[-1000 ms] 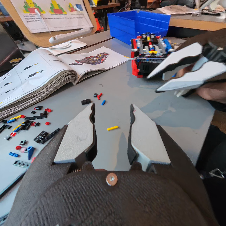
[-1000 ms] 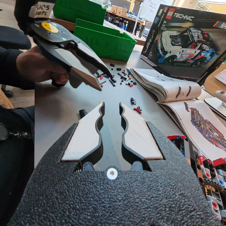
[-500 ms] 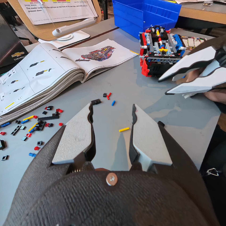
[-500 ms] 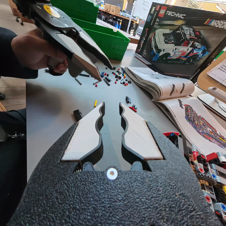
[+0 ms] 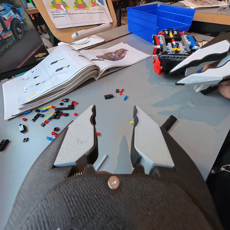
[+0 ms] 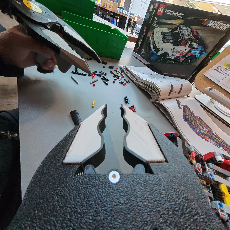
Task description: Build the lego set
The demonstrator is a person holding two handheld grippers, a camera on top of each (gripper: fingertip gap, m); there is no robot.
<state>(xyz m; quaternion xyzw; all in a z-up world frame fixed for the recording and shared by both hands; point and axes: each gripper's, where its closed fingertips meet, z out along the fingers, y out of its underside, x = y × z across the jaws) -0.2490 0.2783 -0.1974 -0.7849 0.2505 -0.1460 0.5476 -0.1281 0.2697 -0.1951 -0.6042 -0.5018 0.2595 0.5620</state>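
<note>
1. Left wrist view shows my left gripper (image 5: pixel 114 108) hanging over the grey table (image 5: pixel 143 84), its fingers spread wide with nothing between them.
2. Writing is readable on the set box (image 6: pixel 176 41) and on the sheet clipped to the wooden stand (image 5: pixel 79 13); I leave the words out. The box is dark and pictures a white, blue and red race car.
3. A hand (image 6: pixel 23 52) grips the left tool's handle from below, tilting its tips down toward the loose pieces (image 6: pixel 112 77).
4. My right gripper (image 6: pixel 113 105) points along the table, jaws parted and empty.
5. The partly built model (image 5: pixel 173 49), red, black, grey and blue, sits just beside the right gripper, in front of the blue bin (image 5: pixel 160 18).
6. A yellow pin (image 6: pixel 93 103) lies on the table ahead and left of the right tips; in the left wrist view it peeks out at the left gripper's right finger.
7. A black cylinder piece (image 6: pixel 75 117) lies beside the right gripper's left finger.
8. The open instruction booklet (image 5: pixel 64 74) lies past the scattered parts, and green bins (image 6: pixel 99 37) stand beyond them.
</note>
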